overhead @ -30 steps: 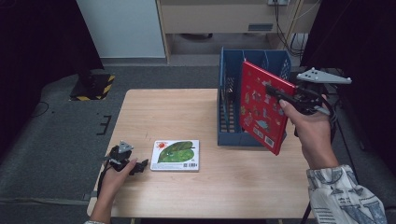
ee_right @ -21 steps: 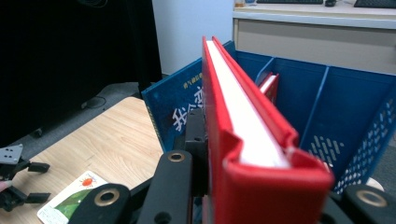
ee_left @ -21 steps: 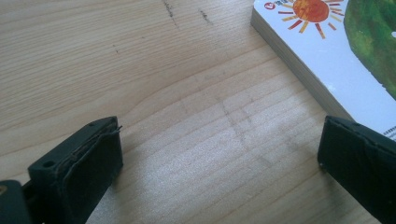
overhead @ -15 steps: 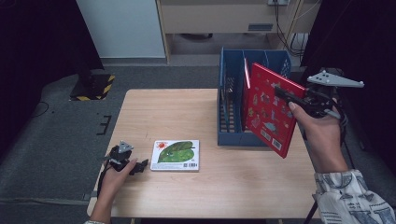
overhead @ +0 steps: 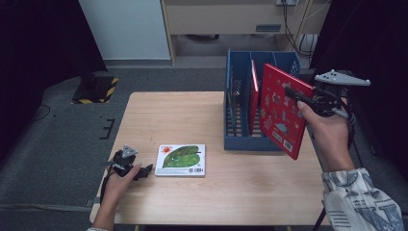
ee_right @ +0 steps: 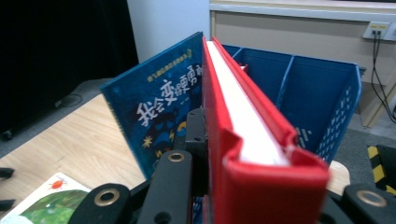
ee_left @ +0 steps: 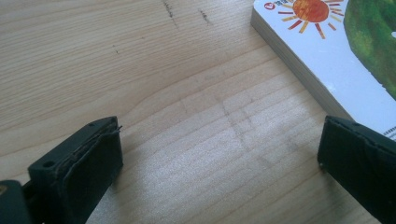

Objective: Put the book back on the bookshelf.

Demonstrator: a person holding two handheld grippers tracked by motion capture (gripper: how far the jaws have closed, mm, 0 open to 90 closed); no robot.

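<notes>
Spreading across the middle of the high view, the tabletop (overhead: 240, 192) carried everything, and the blue file rack (overhead: 235, 120) on its far right part served as the landmark. That rack stood upright, divided into compartments, with one thin red-edged book (overhead: 254, 96) already standing in it; in the right gripper view a blue book (ee_right: 159, 116) with white characters on its cover also stood at the rack.

At the rack's right side, the red book (overhead: 284, 113) was held in the air, upright and tilted, its lower corner hanging past the rack's front right corner and its top edge level with the rack's rim. It overlapped the rack's right wall in the high view; whether it touched the rack could not be told. The right hand-held gripper (overhead: 300, 98) was clamped on this book from the rack's right, with the jaws squeezed on the red cover and white page block, as the right gripper view showed close up.

Well to the left of the rack and nearer the front edge, a leaf-cover book (overhead: 182, 160) lay flat. Farther left of the rack, just beside that book, the left hand-held gripper (overhead: 144, 169) rested low on the wood, its jaws wide apart with nothing between them.
</notes>
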